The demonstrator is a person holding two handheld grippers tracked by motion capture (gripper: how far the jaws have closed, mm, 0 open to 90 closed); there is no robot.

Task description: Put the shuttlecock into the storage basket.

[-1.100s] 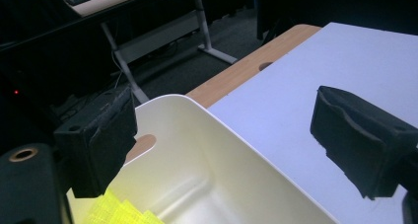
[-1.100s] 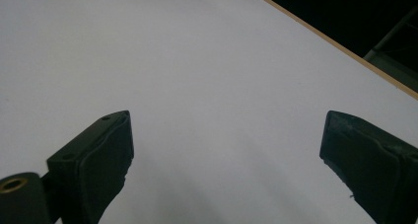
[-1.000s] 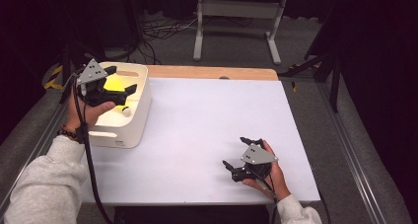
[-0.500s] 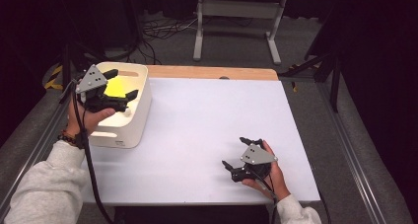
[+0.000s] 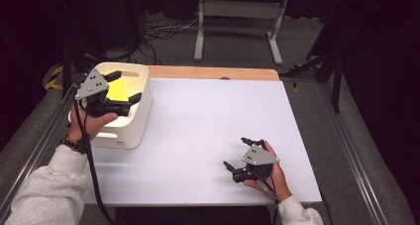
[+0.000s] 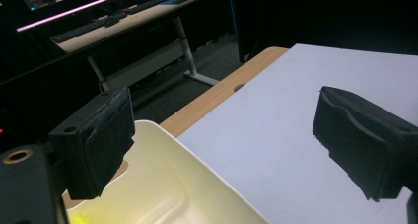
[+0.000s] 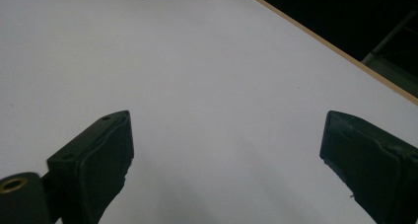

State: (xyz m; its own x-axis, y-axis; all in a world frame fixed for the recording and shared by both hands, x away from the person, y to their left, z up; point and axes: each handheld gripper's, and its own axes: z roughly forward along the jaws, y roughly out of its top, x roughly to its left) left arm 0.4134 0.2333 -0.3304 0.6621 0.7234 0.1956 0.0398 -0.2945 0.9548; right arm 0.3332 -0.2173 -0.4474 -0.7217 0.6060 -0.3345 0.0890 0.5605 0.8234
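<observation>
The yellow item (image 5: 117,90) lies in the white bin (image 5: 132,131), so the drop looks done: the left gripper (image 5: 120,88) hangs over it, jaws wide and empty, while the right gripper (image 5: 241,154) rests on the table (image 5: 208,121), likewise open and empty

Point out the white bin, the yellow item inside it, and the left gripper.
white bin (image 5: 141,117), high view, on its right outer wall.
yellow item (image 5: 118,90), high view, on its visible top face.
left gripper (image 5: 124,89), high view, midway between its open fingertips, above the bin.

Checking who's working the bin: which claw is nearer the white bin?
Left. The left claw hangs open over the bin, above the yellow thing inside. The right claw rests open on the table near its front right, well away from the bin.
</observation>
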